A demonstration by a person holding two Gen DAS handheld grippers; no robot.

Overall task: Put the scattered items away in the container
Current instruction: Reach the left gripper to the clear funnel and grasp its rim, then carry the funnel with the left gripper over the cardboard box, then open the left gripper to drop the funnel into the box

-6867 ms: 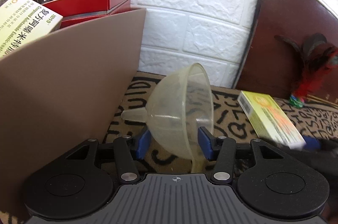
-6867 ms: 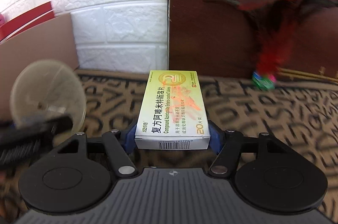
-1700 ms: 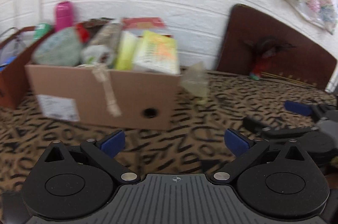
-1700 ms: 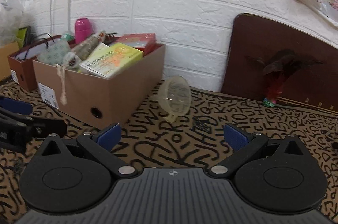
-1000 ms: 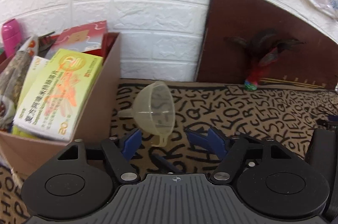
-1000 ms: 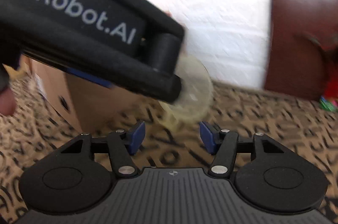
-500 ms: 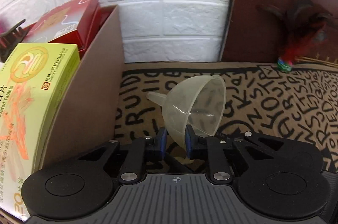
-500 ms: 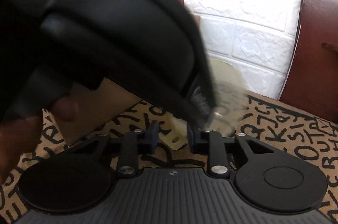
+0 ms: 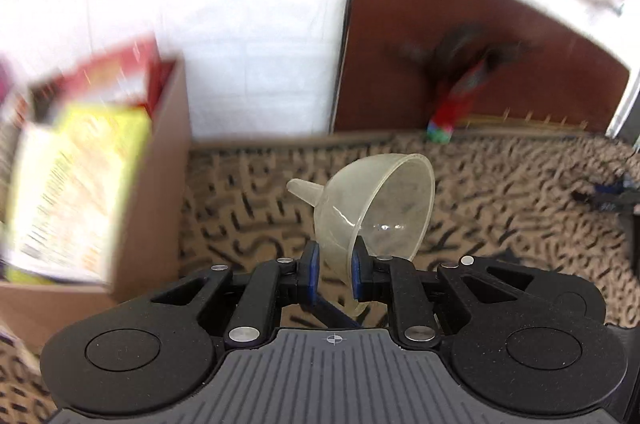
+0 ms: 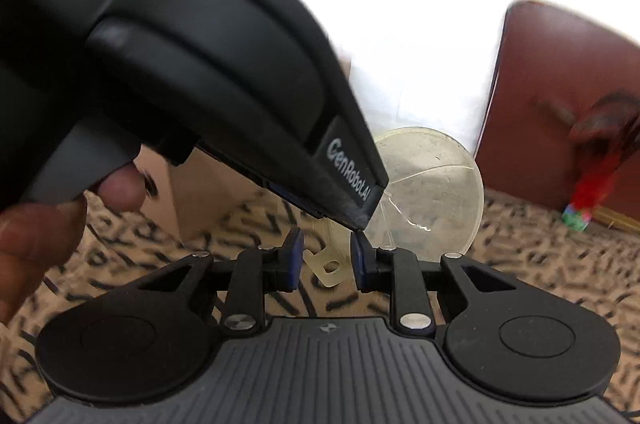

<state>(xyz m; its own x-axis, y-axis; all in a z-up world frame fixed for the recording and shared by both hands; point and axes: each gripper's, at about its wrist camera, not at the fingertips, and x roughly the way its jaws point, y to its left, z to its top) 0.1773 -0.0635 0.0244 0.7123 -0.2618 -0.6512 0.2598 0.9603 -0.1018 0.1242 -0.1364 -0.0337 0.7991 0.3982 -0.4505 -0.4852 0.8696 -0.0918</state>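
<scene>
Patterned rug under everything, white wall behind. One cardboard box held two blurry packs that I could count. One clear funnel sat clamped in my left gripper; right gripper's pads flanked its tab, untouching.

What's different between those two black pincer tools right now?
The left gripper is clamped shut on the wall of the clear funnel; the right gripper has its jaws apart, the funnel's hanging tab loose between them. So the left holds the funnel, while the right holds nothing. Both are black with blue pads and point at the funnel.
</scene>
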